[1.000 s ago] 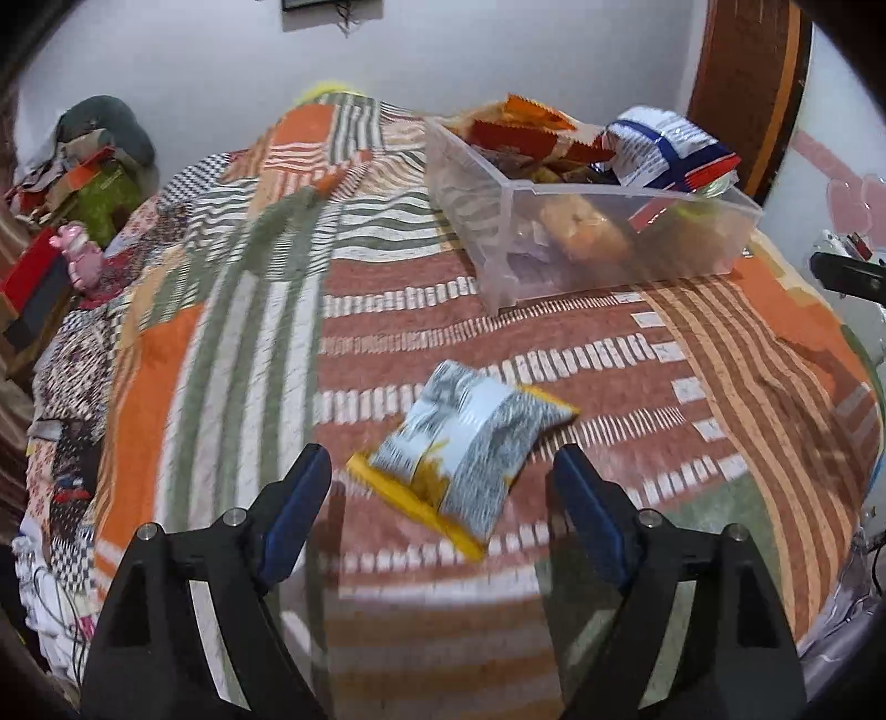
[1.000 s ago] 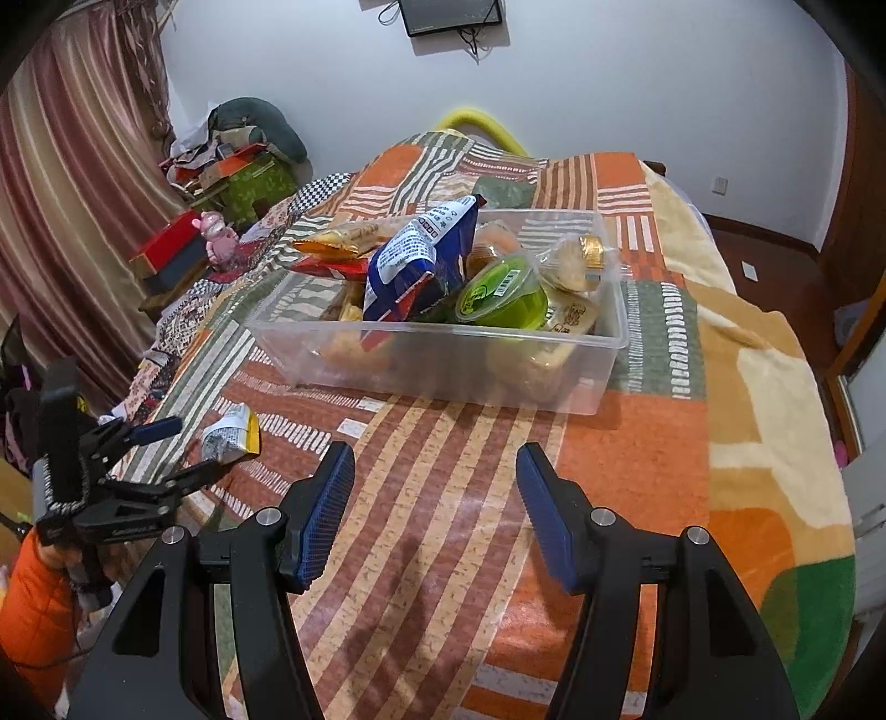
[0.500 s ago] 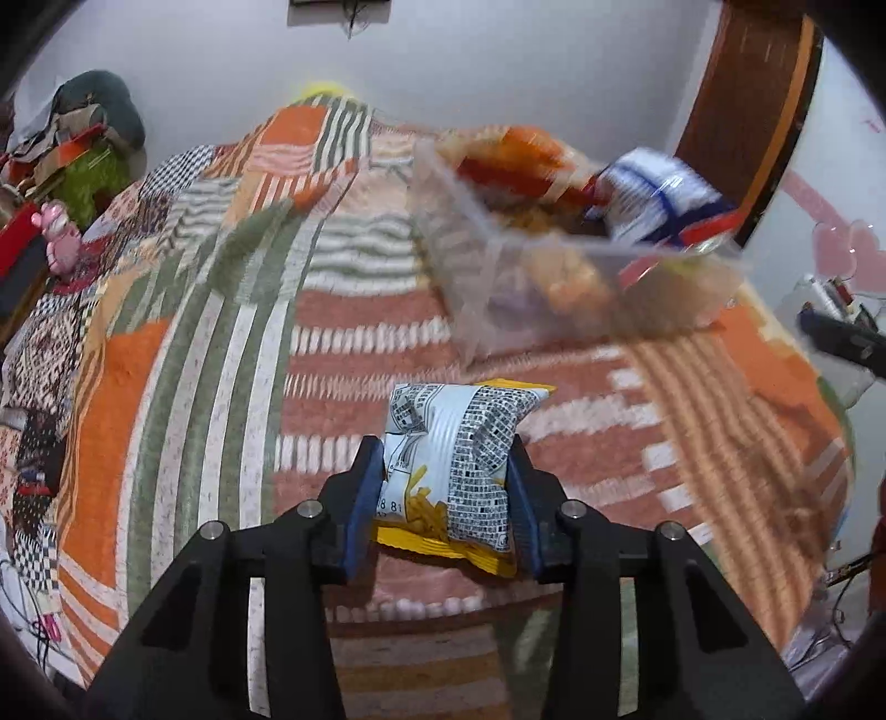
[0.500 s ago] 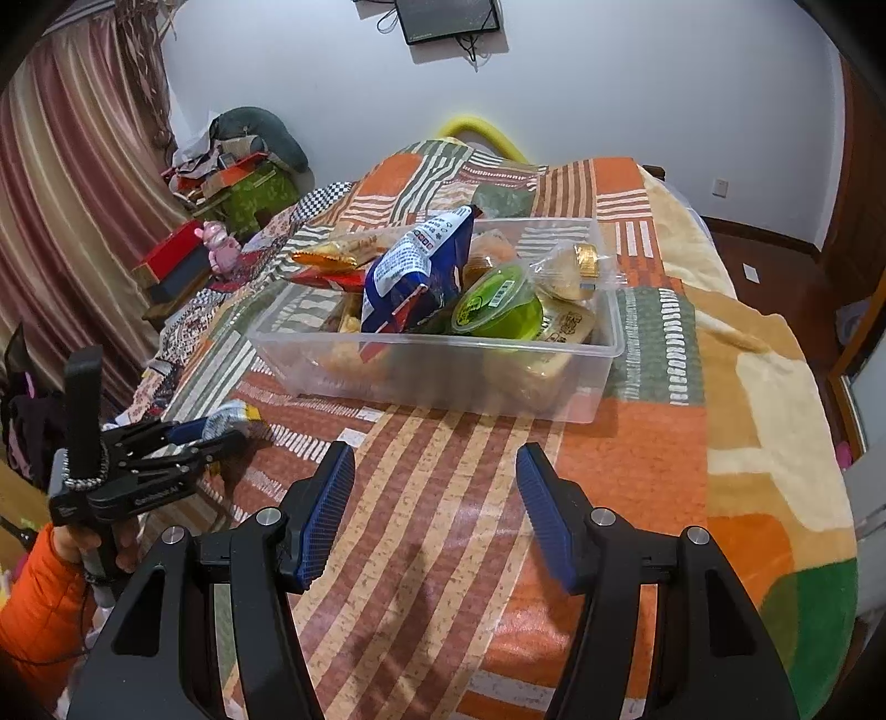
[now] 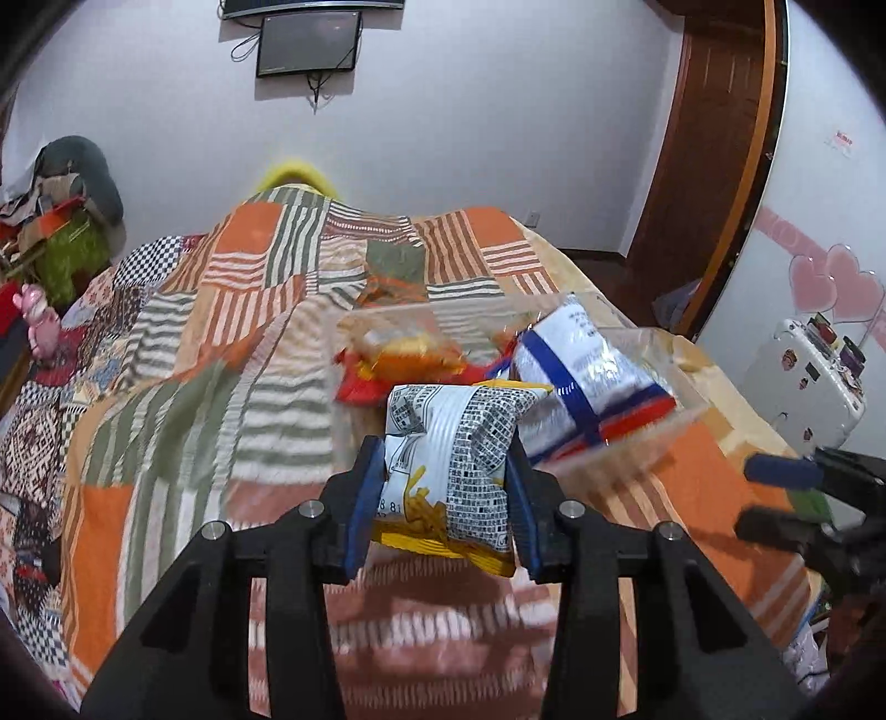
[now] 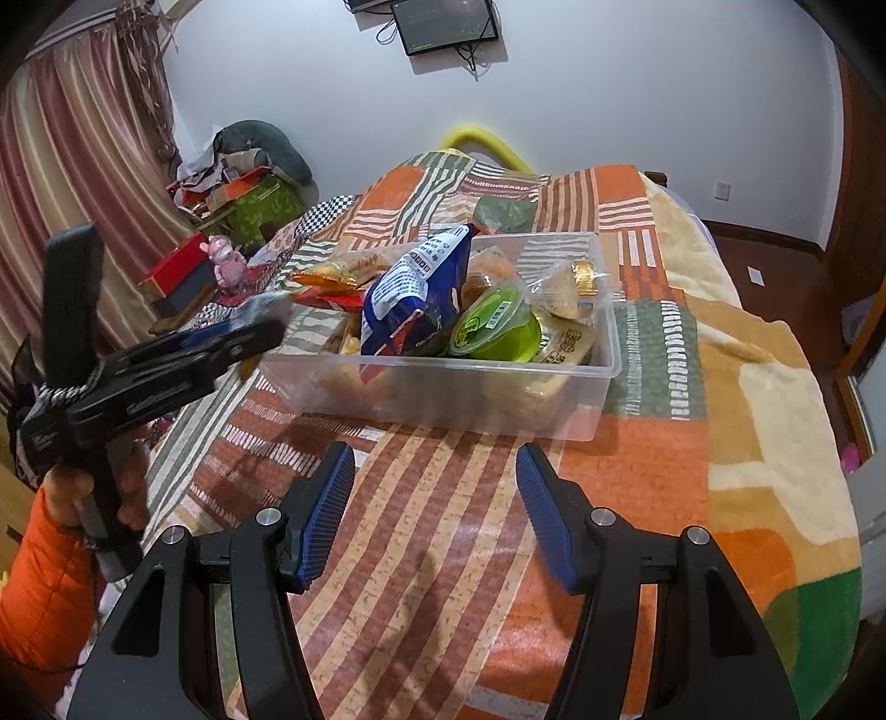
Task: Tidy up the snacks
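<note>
My left gripper [image 5: 446, 493] is shut on a white, grey and yellow snack bag [image 5: 451, 471] and holds it in the air just short of the clear plastic bin [image 5: 653, 429]. The bin [image 6: 443, 382] stands on the patchwork bed and holds several snacks: a blue and white bag [image 6: 415, 293], a green jelly cup [image 6: 495, 327], orange packets [image 6: 338, 274]. In the right wrist view the left gripper [image 6: 243, 332] is at the bin's left end. My right gripper [image 6: 434, 509] is open and empty over the striped cover in front of the bin.
The bed's patchwork cover [image 5: 183, 354] spreads left and back. Boxes, a pink toy [image 6: 227, 263] and clutter lie at the bed's left side by a curtain. A white case [image 5: 803, 382] stands on the right. A wall screen [image 5: 307, 41] hangs behind.
My left gripper closed on the snack bag, lifted it off the cover and carried it toward the bin. My right gripper stayed open and moved little.
</note>
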`<state>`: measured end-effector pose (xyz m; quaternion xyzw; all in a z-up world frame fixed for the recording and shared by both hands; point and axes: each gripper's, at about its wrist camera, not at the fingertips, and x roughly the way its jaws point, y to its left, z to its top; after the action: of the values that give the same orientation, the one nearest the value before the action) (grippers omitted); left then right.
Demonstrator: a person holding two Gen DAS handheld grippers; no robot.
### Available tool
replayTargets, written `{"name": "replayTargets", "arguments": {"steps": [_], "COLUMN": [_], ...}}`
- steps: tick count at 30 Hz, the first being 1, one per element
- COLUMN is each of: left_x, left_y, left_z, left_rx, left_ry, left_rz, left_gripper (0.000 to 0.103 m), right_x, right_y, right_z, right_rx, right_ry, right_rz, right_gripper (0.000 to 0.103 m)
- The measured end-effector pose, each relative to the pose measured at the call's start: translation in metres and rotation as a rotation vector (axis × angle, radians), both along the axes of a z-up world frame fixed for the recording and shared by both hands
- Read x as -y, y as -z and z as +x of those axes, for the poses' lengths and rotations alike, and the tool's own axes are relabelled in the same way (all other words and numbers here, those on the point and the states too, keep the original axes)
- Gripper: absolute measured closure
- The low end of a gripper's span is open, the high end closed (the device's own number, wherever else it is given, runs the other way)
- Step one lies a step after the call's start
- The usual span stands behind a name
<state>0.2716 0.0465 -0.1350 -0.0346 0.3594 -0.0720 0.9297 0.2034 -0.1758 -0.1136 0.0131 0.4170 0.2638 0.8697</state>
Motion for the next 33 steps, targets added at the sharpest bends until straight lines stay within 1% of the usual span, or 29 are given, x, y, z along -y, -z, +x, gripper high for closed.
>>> {"name": "replayTargets", "arguments": {"steps": [4,7,9,12,13,14,16,18,23,25,27,33], "left_x": [0.005,0.005,0.007,0.008,0.007,0.005,0.004,0.002,0.000,-0.002,-0.003,0.000], "left_y": [0.010,0.014,0.019,0.026,0.026,0.026,0.023,0.018,-0.005,-0.016,-0.028,-0.076], "left_z": [0.021,0.027,0.031,0.029,0.027,0.025,0.017,0.008,-0.019,-0.029,-0.040,-0.091], "left_rx": [-0.010,-0.010,-0.013,-0.038,-0.039,-0.039,-0.039,-0.034,0.017,0.032,0.050,0.167], "left_ry": [-0.014,-0.016,-0.010,0.004,0.001,-0.002,-0.004,-0.005,0.004,-0.002,0.002,-0.012], "left_rz": [0.006,0.000,0.017,0.033,0.033,0.032,0.028,0.028,0.036,0.040,0.026,0.009], "left_gripper": [0.061,0.061,0.061,0.059,0.059,0.055,0.054,0.049,0.044,0.044,0.044,0.044], "right_x": [0.002,0.004,0.005,0.007,0.007,0.006,0.006,0.006,0.005,0.003,0.003,0.004], "right_y": [-0.001,-0.001,-0.001,-0.002,-0.002,-0.004,-0.006,-0.010,-0.025,-0.033,-0.040,-0.069], "right_z": [0.005,0.008,0.009,0.009,0.009,0.008,0.007,0.004,-0.006,-0.013,-0.020,-0.043], "right_rx": [0.005,0.008,0.006,0.005,0.006,0.009,0.014,0.021,0.055,0.071,0.092,0.181], "right_ry": [0.003,0.006,0.010,0.012,0.012,0.011,0.010,0.010,0.005,0.001,0.001,0.016], "right_rz": [0.005,0.007,0.010,0.012,0.011,0.008,0.005,0.006,0.013,0.013,0.015,0.014], "right_gripper": [0.046,0.046,0.046,0.046,0.046,0.046,0.046,0.046,0.046,0.046,0.046,0.046]}}
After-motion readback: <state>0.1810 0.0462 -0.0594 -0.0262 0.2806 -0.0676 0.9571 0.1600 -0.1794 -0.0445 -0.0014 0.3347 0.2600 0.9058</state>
